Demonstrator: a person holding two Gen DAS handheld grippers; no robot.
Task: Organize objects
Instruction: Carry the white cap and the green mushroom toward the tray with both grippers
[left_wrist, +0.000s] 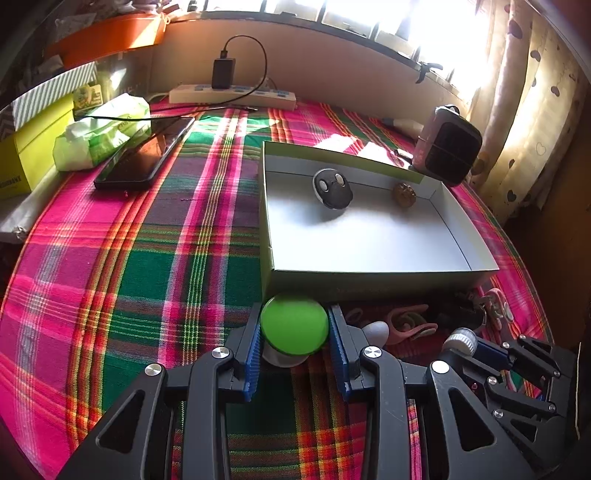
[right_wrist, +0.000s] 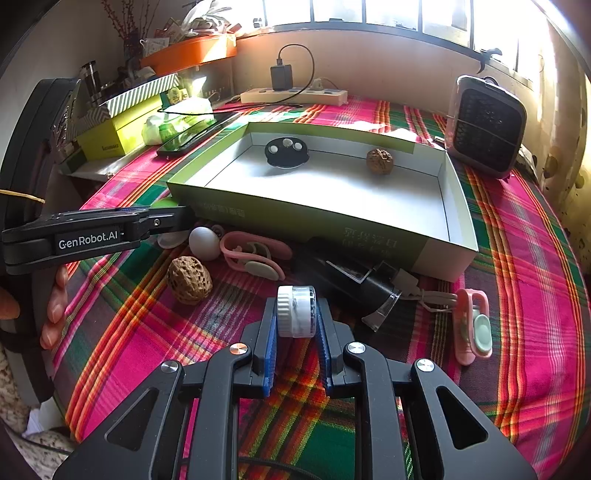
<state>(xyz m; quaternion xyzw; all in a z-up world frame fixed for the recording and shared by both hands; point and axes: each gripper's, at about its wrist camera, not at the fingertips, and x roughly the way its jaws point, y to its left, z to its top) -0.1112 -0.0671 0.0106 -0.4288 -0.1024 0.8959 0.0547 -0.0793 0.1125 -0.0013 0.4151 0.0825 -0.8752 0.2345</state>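
Left tongs (left_wrist: 294, 334) are closed on a green-lidded jar (left_wrist: 294, 326), held just outside the near left corner of the box (left_wrist: 369, 275). Right tongs (right_wrist: 296, 325) pinch a small white-capped jar (right_wrist: 296, 312) above the desk's cloth (right_wrist: 147, 332), short of the box's near wall. Both look mid-carry; next, each must lift over that wall and release inside, clear of the black disc (right_wrist: 286, 152) and walnut (right_wrist: 379, 160).
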